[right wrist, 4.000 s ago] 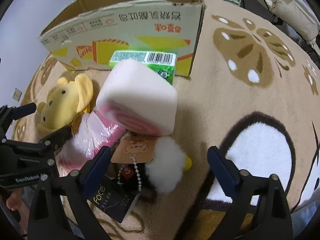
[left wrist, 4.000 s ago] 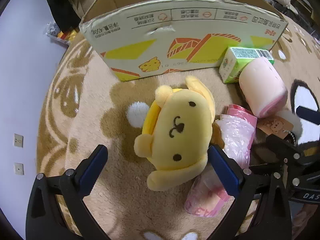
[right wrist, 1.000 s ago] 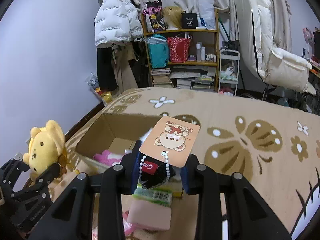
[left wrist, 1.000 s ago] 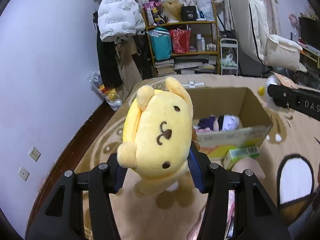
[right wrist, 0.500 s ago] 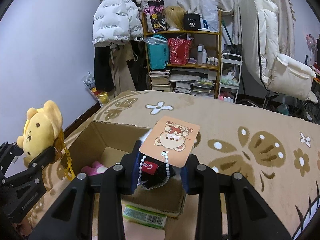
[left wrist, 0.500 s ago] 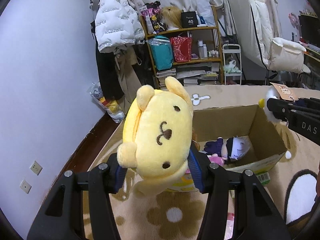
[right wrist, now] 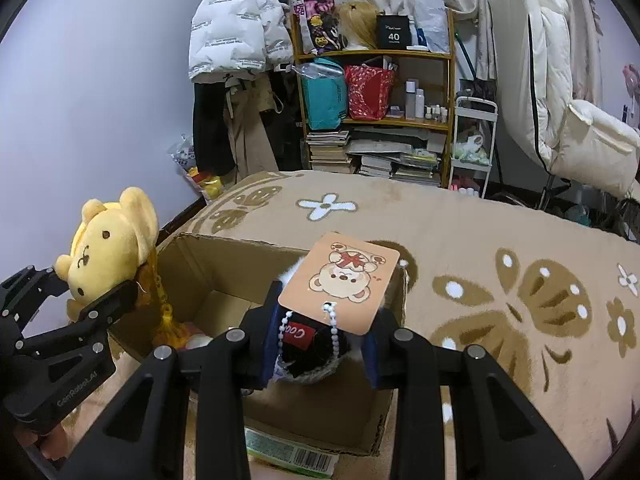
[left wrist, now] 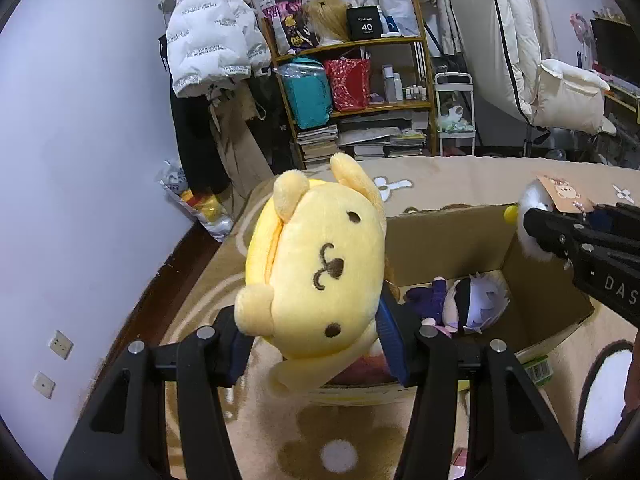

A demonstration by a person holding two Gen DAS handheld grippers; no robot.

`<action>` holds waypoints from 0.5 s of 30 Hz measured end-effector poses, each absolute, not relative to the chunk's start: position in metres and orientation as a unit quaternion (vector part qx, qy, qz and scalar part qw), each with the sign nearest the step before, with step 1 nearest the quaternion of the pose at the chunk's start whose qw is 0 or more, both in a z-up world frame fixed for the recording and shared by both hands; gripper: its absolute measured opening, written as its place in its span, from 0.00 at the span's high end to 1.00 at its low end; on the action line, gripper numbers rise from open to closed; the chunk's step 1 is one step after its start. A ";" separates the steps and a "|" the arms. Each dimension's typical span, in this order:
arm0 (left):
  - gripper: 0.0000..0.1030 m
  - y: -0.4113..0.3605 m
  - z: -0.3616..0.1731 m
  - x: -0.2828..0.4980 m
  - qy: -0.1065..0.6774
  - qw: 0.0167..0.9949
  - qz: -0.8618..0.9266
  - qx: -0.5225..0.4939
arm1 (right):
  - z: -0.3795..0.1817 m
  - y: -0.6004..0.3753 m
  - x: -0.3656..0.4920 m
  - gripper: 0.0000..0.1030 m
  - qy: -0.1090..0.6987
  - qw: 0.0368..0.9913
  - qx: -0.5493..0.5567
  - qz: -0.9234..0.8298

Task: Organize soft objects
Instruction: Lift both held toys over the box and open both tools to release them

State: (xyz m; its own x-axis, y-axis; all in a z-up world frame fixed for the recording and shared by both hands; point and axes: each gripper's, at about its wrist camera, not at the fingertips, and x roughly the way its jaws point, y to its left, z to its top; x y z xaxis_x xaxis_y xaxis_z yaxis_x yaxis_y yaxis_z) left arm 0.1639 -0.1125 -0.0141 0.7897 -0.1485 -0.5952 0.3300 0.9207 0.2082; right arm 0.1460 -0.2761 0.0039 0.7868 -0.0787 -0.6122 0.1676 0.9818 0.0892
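My left claw [left wrist: 316, 340] is a matte black plastic frame of two forked arms, studded with round silver screw heads, each finger faced with a ribbed dark blue pad [left wrist: 390, 334]. My right claw [right wrist: 320, 344] is built the same, with white lettering printed along the black side of each frame.

Both wrist views look down, close, sharing the cardboard box [left wrist: 448, 240].

Left tongs [left wrist: 316, 344] clamped on a yellow plush [left wrist: 316, 268], right tongs [right wrist: 320, 350] pinched on a tagged white plush [right wrist: 316, 344], both angled downward.
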 end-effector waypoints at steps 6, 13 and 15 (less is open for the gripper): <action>0.48 -0.113 -0.030 0.171 0.323 0.923 -0.149 0.148 | -0.008 -0.278 0.152 0.65 0.329 0.939 0.074 -0.064; 0.45 -0.117 -0.043 0.177 0.342 0.913 -0.157 0.155 | -0.016 -0.271 0.155 0.64 0.338 0.937 0.063 -0.057; 0.44 -0.118 -0.045 0.177 0.345 0.912 -0.157 0.158 | -0.019 -0.270 0.156 0.64 0.342 0.936 0.059 -0.057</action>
State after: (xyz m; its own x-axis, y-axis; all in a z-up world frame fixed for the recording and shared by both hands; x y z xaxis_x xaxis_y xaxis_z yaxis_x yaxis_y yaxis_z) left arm 0.1770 -0.1184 -0.0451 0.7133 -0.1768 -0.6782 0.3951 0.9007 0.1807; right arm 0.1562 -0.2704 -0.0188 0.7590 -0.0662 -0.6478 0.1472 0.9865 0.0717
